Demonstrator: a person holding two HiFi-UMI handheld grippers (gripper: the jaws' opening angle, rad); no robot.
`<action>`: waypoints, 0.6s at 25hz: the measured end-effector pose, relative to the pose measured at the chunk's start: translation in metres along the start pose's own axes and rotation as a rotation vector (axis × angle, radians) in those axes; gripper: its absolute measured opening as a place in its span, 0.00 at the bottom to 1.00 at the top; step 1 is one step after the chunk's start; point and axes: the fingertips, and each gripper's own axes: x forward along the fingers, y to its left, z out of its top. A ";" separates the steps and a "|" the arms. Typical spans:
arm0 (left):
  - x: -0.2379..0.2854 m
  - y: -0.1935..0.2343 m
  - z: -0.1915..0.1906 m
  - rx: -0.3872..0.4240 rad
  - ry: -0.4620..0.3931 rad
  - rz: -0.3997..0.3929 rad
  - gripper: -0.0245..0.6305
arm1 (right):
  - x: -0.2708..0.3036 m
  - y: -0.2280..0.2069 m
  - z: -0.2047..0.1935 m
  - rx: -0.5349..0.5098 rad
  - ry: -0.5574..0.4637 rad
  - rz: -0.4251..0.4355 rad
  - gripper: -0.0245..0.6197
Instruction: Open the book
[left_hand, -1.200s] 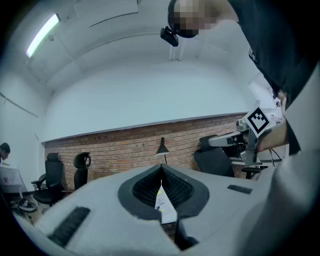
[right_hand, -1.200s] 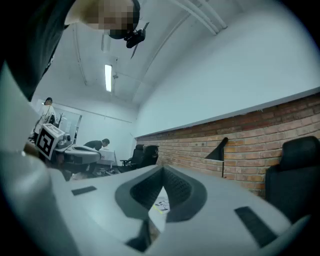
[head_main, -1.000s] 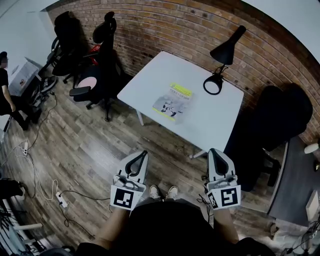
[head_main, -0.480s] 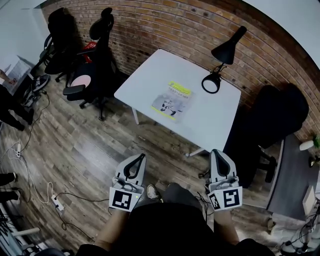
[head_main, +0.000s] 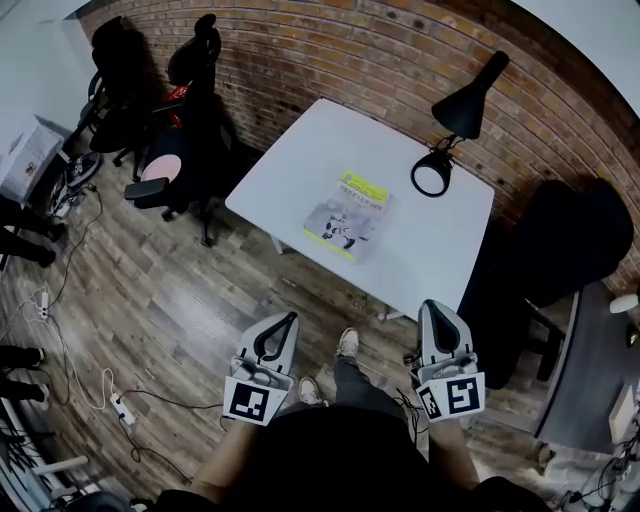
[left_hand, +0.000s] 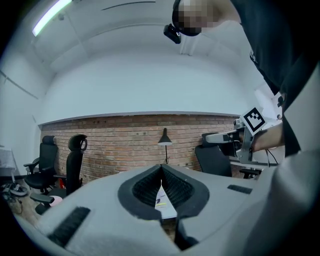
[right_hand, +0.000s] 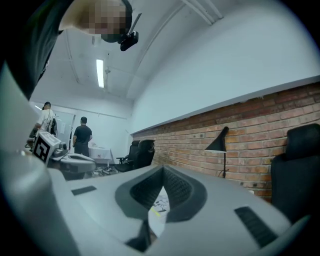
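- Head view: a brick wall and plank floor surround a white table. The closed book lies flat near the table's front edge, and a black lamp stands by the far right corner. The left gripper and right gripper are held low, well apart from the table.
- Left gripper view: the jaws are pressed together on nothing. A sliver of the book shows in the notch below the tips, and the other gripper's marker cube is at right.
- Right gripper view: the jaws are likewise together and empty. Only here, two people stand far off at left.
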 end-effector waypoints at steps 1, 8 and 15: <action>0.011 0.002 0.000 0.004 0.007 0.001 0.07 | 0.010 -0.008 0.000 0.002 -0.004 0.007 0.05; 0.095 0.019 0.015 0.034 0.020 0.017 0.07 | 0.087 -0.071 0.003 0.020 -0.034 0.048 0.05; 0.159 0.025 0.026 0.067 0.032 0.056 0.07 | 0.135 -0.121 -0.001 0.042 -0.052 0.096 0.05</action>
